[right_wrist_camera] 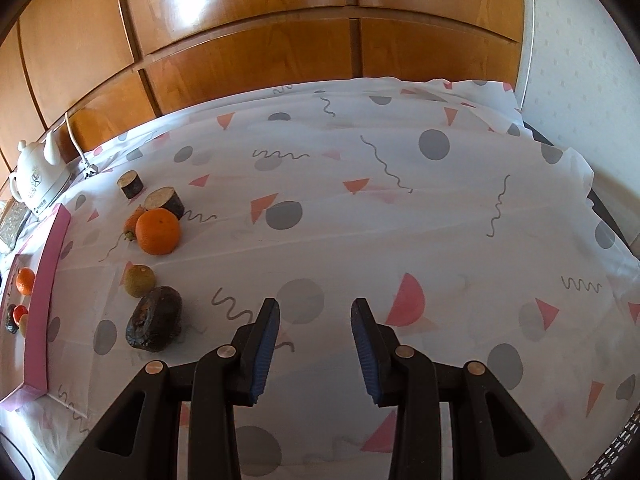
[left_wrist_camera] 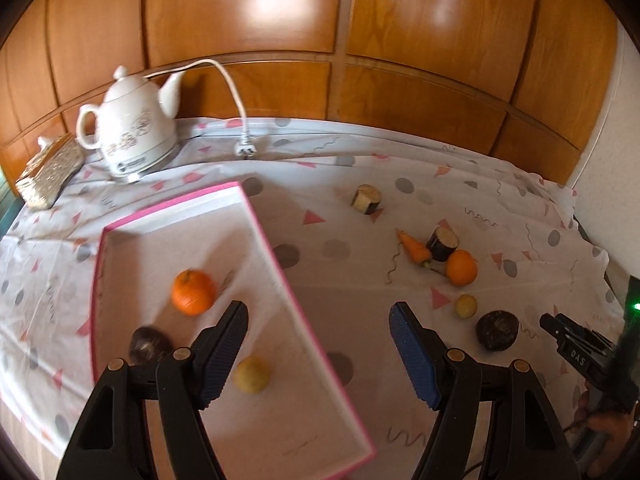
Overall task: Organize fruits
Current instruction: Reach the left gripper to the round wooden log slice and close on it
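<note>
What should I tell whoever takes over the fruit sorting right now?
Left hand-held gripper: open, empty, above the pink-edged tray's right rim.
Right hand-held gripper: jaws apart, nothing between them, over bare tablecloth.
Done: in the tray lie an orange, a yellowish fruit and a dark fruit.
Left on the cloth: second orange, small yellow-green fruit, dark brown fruit. Beside them: a carrot and two cut dark-skinned chunks; whether these belong is unclear.

I see glossy wooden panelling [left_wrist_camera: 248,12] behind the table. A white wall [right_wrist_camera: 580,40] stands at right, with light glaring off the wood.
</note>
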A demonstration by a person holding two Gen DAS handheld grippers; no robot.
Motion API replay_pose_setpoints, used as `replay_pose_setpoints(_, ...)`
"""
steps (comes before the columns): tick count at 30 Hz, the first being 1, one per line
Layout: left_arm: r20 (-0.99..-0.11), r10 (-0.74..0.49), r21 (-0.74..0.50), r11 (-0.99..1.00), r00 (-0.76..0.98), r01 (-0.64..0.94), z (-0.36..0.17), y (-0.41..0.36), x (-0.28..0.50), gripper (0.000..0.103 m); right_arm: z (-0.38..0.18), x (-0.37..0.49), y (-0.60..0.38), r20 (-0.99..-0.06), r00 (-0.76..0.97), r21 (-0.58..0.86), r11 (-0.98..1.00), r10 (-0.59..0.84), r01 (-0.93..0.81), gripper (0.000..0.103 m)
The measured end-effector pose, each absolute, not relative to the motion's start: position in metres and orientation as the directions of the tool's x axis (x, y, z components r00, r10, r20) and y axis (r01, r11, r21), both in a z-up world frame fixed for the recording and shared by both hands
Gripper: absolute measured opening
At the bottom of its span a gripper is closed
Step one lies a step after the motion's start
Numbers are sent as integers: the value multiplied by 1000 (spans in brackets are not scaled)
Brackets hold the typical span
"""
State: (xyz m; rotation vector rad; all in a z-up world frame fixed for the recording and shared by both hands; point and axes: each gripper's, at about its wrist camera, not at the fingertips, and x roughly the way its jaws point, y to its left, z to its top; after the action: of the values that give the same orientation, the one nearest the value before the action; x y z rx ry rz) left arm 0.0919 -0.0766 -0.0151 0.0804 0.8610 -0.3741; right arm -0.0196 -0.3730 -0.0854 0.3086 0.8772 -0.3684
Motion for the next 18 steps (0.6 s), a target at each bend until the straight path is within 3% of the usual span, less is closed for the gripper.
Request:
replay_pose_setpoints(8,-770,-308,-91,920,558,382,-19,-111,126,70,-86,-21,-377,-792,582,112,893,-184,436,38)
replay_pose_setpoints(18,-816,-308,-100,909,489,406,-42,-158,184,57,-87,-20,-375,-794,581,102,903,-180,418,38)
